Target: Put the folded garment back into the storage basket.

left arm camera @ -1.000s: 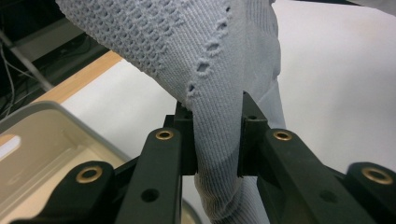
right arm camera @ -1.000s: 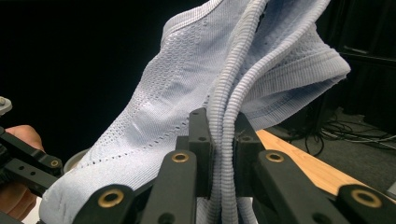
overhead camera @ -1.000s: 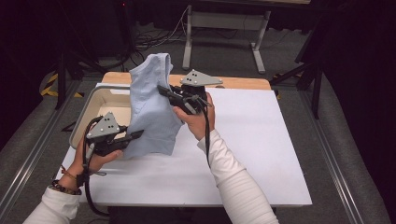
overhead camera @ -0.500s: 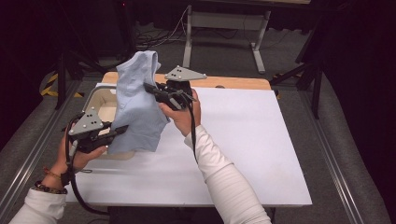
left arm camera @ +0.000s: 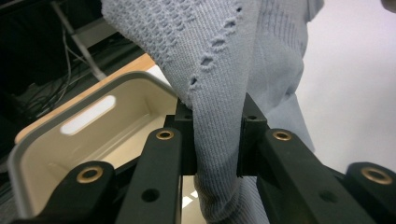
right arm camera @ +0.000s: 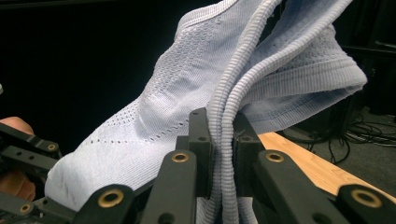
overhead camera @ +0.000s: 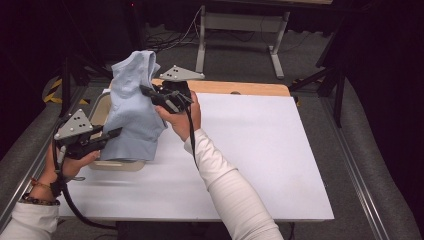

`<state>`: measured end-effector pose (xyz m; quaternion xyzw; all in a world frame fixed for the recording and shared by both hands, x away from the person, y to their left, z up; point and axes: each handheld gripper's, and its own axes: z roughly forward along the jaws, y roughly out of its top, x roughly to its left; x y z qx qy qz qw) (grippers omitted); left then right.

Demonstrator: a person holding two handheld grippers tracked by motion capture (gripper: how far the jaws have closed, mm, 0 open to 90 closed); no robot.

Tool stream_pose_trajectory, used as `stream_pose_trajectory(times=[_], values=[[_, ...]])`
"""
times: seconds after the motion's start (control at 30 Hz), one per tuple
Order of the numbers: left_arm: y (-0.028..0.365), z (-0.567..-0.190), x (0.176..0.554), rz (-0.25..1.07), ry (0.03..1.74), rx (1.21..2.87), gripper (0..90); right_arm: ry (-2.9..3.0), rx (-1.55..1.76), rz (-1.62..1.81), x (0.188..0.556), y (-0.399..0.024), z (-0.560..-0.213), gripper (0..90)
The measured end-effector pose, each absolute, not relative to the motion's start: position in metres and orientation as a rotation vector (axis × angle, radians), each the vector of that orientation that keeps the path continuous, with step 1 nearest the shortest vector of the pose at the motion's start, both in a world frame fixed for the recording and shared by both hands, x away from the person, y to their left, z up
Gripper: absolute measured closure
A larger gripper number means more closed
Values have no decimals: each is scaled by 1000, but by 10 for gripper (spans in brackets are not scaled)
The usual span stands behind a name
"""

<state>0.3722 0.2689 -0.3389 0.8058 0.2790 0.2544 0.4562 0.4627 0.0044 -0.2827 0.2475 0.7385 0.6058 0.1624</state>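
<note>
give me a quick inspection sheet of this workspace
surface: white table top, with a wooden strip along its far edge.
job's things: light blue knit garment held up above a cream bin at the table's left side; the garment's lower end hangs down toward the bin.
clutter: nothing seen.
grippers: left gripper shut on a bunched fold of the garment; right gripper shut on its ribbed edge, higher up.
cables: a black cable trails from the left gripper past the table's near edge; loose wires lie on the floor beyond the table.
surroundings: grey carpet, a metal frame behind the table, dark background.
</note>
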Motion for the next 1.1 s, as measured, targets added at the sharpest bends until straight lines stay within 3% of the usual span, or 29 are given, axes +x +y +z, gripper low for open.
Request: stream_pose_trajectory(times=[0.6, 1.1], values=[[302, -367, 389, 653, 842, 1972, 758, 2184, 768, 1679, 492, 49, -312, 816], [312, -390, 396, 625, 919, 2001, 727, 2312, 879, 1561, 511, 68, -366, 816]])
